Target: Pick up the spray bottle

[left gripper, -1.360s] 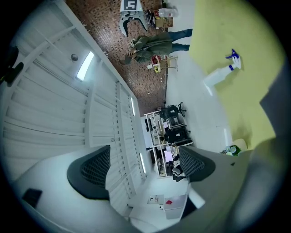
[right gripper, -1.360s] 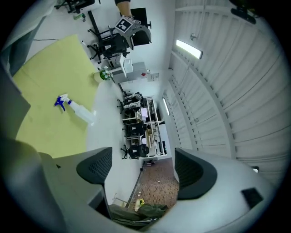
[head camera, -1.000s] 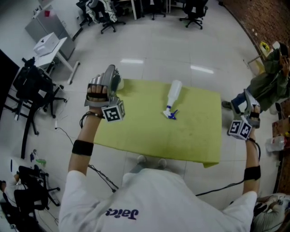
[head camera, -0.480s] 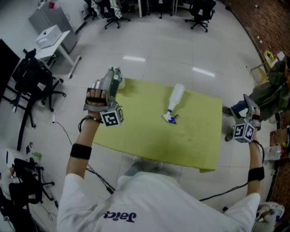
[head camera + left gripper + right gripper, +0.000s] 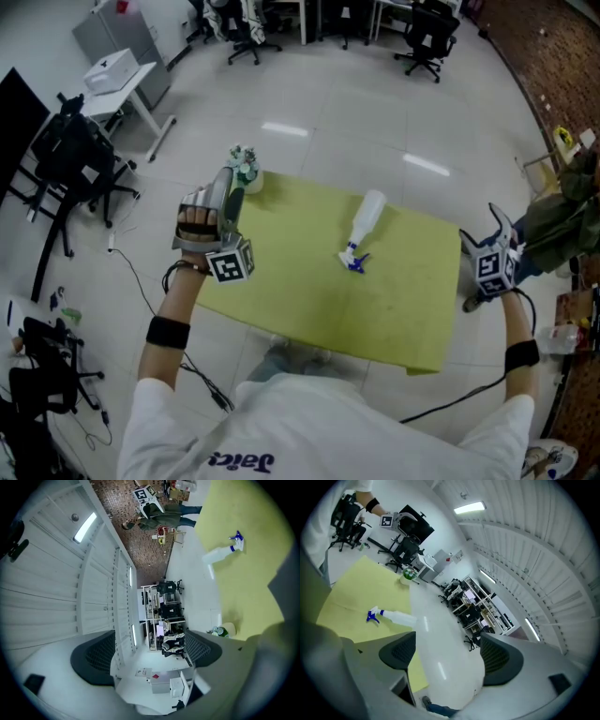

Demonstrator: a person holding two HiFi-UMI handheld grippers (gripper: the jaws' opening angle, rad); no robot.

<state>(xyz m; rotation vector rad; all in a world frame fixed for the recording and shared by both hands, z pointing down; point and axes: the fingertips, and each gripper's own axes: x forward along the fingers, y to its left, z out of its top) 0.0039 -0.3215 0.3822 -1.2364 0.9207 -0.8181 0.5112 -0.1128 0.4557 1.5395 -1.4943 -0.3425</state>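
Observation:
A translucent white spray bottle point(image 5: 366, 222) with a blue trigger head lies on its side on the yellow-green table point(image 5: 309, 300), nozzle end toward me. My left gripper point(image 5: 228, 187) hovers open over the table's far left corner, well left of the bottle. At the table's right edge my right gripper point(image 5: 494, 234) is held open, off to the bottle's right. In the left gripper view the bottle point(image 5: 219, 553) lies far off and the left gripper point(image 5: 147, 653) holds nothing. In the right gripper view the bottle point(image 5: 396, 617) is distant too, and the right gripper point(image 5: 447, 656) is empty.
A small pot of flowers point(image 5: 245, 167) stands on the table's far left corner, just beyond the left gripper. A person in a green jacket point(image 5: 562, 211) sits past the right edge. Black office chairs point(image 5: 80, 164) and a white desk point(image 5: 122, 80) stand on the pale floor around.
My right gripper has come in and up toward the table's right edge. The left gripper stays over the far left corner. The bottle lies where it was.

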